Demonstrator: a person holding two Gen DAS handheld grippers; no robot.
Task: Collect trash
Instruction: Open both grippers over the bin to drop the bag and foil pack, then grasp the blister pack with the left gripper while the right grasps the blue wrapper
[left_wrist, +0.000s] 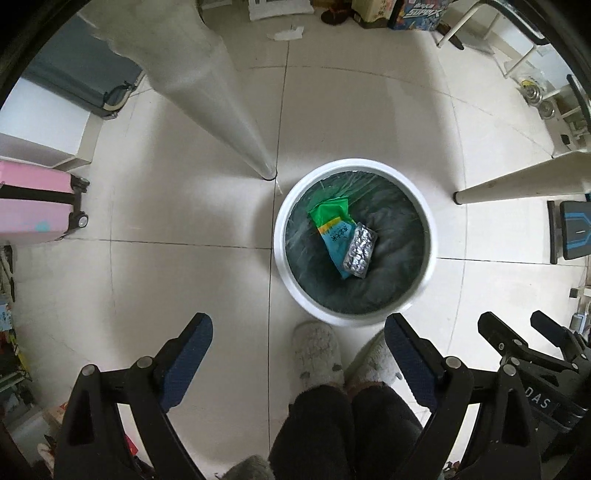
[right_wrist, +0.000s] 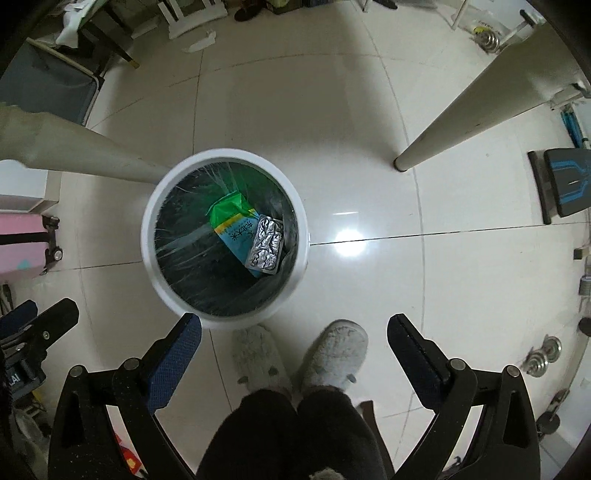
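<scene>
Both hand-held grippers, left (left_wrist: 298, 330) and right (right_wrist: 294, 330), gape empty above our bin (right_wrist: 155, 206). Paper scrap (left_wrist: 286, 34) looks light, limp; we'd pinch its edge.

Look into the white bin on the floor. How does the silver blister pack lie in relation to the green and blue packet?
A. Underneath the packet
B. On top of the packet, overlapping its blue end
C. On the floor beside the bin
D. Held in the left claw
B. The silver blister pack rests over the blue end of the green and blue packet inside the white bin; both claws are open and empty.
</scene>
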